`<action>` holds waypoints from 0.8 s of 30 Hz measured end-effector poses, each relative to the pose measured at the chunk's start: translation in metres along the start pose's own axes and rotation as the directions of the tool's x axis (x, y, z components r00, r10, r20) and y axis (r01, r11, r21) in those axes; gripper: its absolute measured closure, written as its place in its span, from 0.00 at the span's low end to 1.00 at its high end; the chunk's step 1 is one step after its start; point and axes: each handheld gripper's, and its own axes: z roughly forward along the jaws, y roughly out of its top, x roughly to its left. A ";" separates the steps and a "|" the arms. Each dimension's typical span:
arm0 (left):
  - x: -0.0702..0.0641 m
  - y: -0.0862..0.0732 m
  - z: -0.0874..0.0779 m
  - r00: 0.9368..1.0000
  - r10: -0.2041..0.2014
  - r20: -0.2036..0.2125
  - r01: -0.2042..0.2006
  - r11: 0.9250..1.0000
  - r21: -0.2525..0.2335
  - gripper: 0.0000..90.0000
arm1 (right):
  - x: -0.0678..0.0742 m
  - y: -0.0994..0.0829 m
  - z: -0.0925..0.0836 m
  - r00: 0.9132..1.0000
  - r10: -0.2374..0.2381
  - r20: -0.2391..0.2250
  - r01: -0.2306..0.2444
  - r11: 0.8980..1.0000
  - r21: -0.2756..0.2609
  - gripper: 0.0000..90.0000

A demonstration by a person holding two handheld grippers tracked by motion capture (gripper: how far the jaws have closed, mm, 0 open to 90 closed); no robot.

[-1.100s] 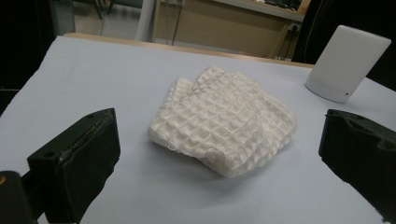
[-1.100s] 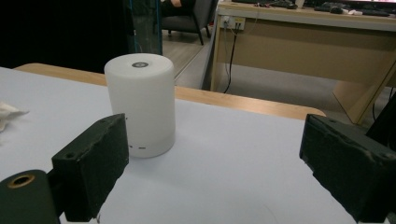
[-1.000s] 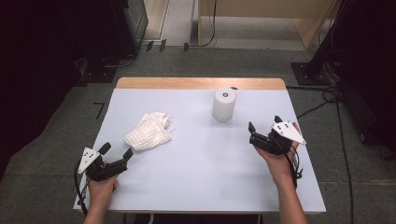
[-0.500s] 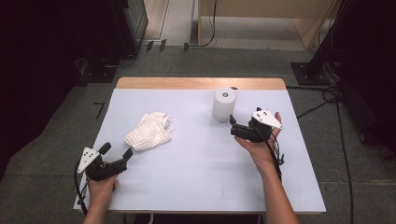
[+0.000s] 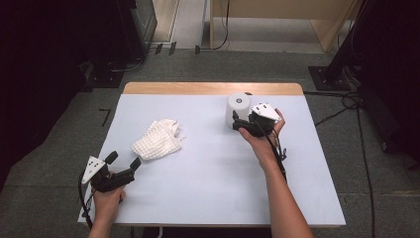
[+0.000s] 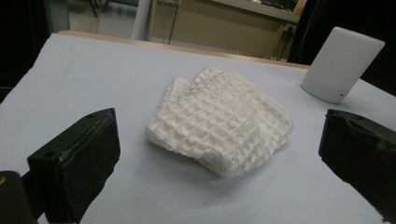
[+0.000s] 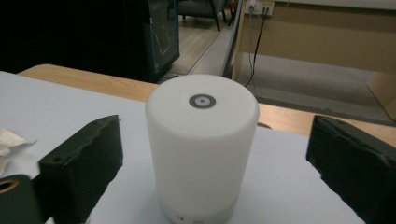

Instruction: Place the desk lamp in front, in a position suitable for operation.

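White upright cylinder lamp (image 7: 201, 149), grey-ringed top

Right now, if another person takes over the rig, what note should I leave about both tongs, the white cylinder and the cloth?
Right tongs: open, jaws on either side of the white cylinder, not pressing on it; they have just closed a little.
Left tongs: open, holding nothing, at the near left of the table, pointing at the white waffle cloth.
Things: the cylinder stands upright near the far edge; the cloth lies crumpled at centre-left.
Done: the right tongs are lined up on the cylinder.
Left: probably to close on the cylinder; the cloth is untouched.
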 end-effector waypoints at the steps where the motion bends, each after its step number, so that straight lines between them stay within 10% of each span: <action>1: 0.000 0.000 0.000 1.000 0.003 0.000 -0.003 1.000 0.001 0.00 | 0.001 0.000 0.005 1.000 -0.001 0.004 0.001 1.000 0.009 0.07; 24: 0.001 0.000 0.000 1.000 -0.003 0.009 0.003 1.000 0.000 0.00 | 0.018 -0.012 0.073 0.995 -0.011 0.097 0.001 0.994 0.108 0.09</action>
